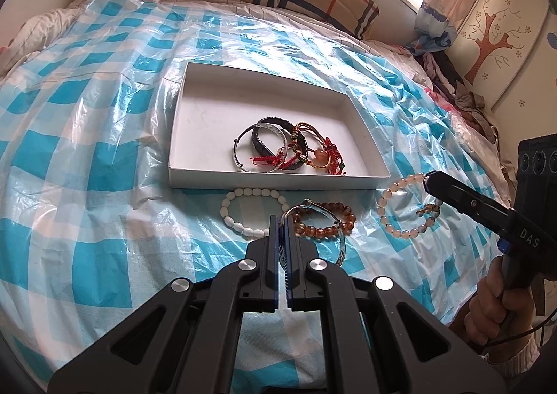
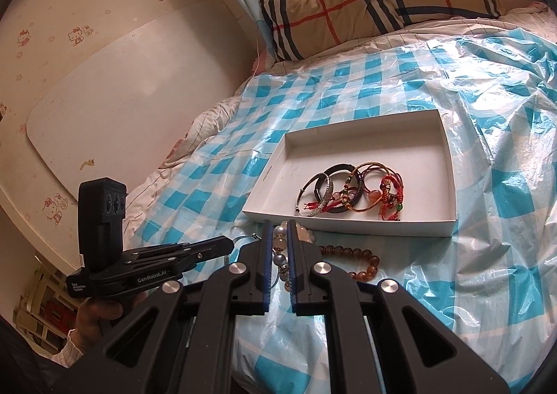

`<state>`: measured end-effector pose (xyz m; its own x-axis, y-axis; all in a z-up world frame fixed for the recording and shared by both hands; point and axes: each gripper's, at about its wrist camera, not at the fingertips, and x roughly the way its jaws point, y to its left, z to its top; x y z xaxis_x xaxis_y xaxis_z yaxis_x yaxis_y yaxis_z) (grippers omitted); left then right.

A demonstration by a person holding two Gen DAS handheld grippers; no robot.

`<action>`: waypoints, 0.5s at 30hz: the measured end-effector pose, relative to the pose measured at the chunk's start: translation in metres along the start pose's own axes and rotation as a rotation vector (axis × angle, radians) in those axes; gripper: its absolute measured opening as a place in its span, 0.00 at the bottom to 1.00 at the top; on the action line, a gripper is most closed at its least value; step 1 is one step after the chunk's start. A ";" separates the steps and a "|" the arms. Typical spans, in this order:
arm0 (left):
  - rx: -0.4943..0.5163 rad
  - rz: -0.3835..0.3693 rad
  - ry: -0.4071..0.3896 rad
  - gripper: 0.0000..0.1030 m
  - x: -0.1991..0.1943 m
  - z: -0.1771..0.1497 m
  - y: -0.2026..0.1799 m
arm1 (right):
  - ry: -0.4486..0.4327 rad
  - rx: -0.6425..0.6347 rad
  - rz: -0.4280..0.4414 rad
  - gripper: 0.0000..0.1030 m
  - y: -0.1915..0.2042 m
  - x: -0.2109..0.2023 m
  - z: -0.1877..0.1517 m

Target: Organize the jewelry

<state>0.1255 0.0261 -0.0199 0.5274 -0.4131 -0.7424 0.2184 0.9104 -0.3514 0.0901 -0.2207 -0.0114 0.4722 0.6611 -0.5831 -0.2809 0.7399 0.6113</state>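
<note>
The left gripper (image 1: 282, 220) is clamped on the silver bangle (image 1: 315, 209); the right gripper (image 2: 279, 227) pinches the pink bead bracelet (image 1: 407, 206), near the white box (image 1: 278, 181).

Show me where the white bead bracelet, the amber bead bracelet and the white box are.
white bead bracelet (image 1: 229, 220): left wrist view, on its left-side beads.
amber bead bracelet (image 1: 323, 231): left wrist view, on its near beads.
white box (image 1: 278, 181): left wrist view, on its near wall.
</note>
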 end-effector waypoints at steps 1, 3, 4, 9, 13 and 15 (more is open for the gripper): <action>0.000 0.000 0.001 0.02 0.001 0.000 0.000 | -0.001 0.000 0.000 0.09 0.001 -0.001 0.000; 0.001 0.000 0.001 0.02 0.002 0.001 0.000 | -0.003 0.000 0.001 0.09 0.000 0.000 0.001; 0.001 0.000 0.001 0.02 0.002 0.001 0.000 | -0.004 -0.001 0.003 0.09 0.000 0.000 0.001; -0.002 -0.002 -0.002 0.02 0.004 0.002 0.002 | -0.006 -0.001 0.003 0.09 0.000 0.001 0.003; -0.003 0.003 -0.008 0.02 0.004 0.006 0.005 | -0.015 -0.002 0.008 0.09 -0.001 0.001 0.004; -0.005 0.007 -0.013 0.02 0.003 0.009 0.006 | -0.021 -0.001 0.012 0.09 -0.001 0.001 0.006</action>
<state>0.1358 0.0307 -0.0187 0.5395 -0.4061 -0.7375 0.2108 0.9132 -0.3487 0.0961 -0.2217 -0.0095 0.4864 0.6673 -0.5640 -0.2873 0.7318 0.6180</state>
